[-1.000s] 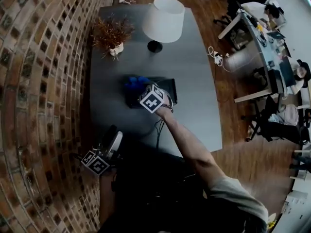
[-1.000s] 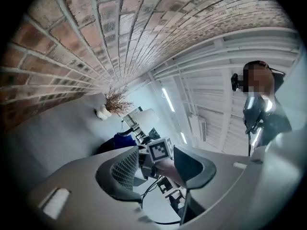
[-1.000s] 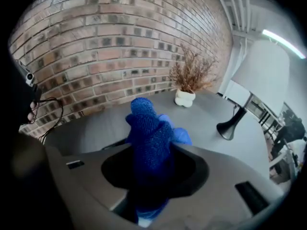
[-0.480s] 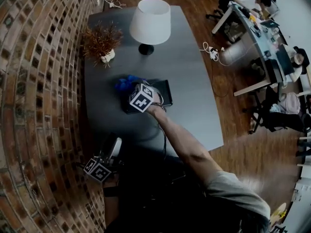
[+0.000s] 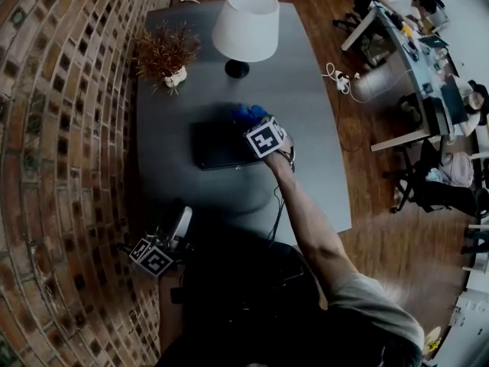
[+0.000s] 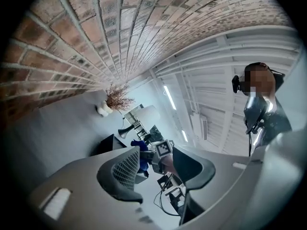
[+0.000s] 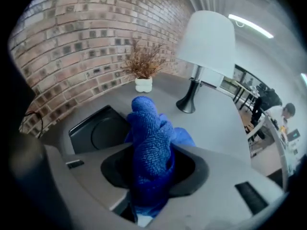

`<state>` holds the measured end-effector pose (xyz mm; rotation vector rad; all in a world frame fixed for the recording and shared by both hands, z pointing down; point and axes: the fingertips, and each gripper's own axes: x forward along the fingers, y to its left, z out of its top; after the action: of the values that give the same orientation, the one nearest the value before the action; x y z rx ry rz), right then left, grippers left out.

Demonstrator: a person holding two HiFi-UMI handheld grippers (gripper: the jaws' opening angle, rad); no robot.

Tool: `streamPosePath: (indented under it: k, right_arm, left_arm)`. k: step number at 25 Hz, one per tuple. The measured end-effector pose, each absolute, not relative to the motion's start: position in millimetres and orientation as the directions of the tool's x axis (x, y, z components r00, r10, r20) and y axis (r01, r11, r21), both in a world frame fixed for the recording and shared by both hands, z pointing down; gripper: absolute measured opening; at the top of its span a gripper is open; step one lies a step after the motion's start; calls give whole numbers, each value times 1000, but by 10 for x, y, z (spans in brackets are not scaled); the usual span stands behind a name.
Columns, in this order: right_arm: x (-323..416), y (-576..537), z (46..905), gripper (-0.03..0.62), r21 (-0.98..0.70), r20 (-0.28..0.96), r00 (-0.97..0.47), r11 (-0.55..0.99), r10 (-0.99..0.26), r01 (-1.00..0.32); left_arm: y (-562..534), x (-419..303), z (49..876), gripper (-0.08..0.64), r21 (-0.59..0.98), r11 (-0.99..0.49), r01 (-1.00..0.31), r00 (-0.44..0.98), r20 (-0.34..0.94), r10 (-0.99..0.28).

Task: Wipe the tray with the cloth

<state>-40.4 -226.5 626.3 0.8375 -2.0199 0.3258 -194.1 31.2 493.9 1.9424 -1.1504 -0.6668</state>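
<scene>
The black tray (image 5: 218, 145) lies in the middle of the grey table (image 5: 313, 128). My right gripper (image 5: 252, 122) is shut on a bunched blue cloth (image 5: 246, 114) at the tray's far right corner. In the right gripper view the cloth (image 7: 148, 128) sticks up out of the right gripper (image 7: 151, 166), and the tray (image 7: 93, 131) lies to its left. Whether the cloth touches the tray is hidden. My left gripper (image 5: 180, 226) hangs by the table's near left edge, away from the tray. In its own view the left gripper (image 6: 158, 169) stands a little open with nothing between its fingers.
A white-shaded lamp (image 5: 244, 29) and a dried plant in a white pot (image 5: 166, 56) stand at the table's far end. A brick wall (image 5: 61, 128) runs along the left. Desks, chairs and cables (image 5: 340, 86) fill the floor on the right.
My right gripper has carried the blue cloth across the tray from its left side to its far right corner. The left gripper has stayed by the table's near left edge.
</scene>
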Motion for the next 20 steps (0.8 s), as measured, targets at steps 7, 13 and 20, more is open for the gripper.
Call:
streamPosePath:
  k: [7,13,20]
  right_arm:
    - [-1418,-947,6272,153,-7,841,-499,918,-209,-397]
    - [-1797,-2139,5984,155,65,685,-556,800,-470,-596]
    - [-1861,-1995,6259,155,-19,768,-536,824,-350,-566]
  left_arm:
    - [329,-1824,4880,199,819,-313,-481,469,-62,-881]
    - [398,-1930,4885,199,817,-303,-491,450,-60,-891]
    - [453,-2061,4906,199,818,-280,-502,421,-51,-906]
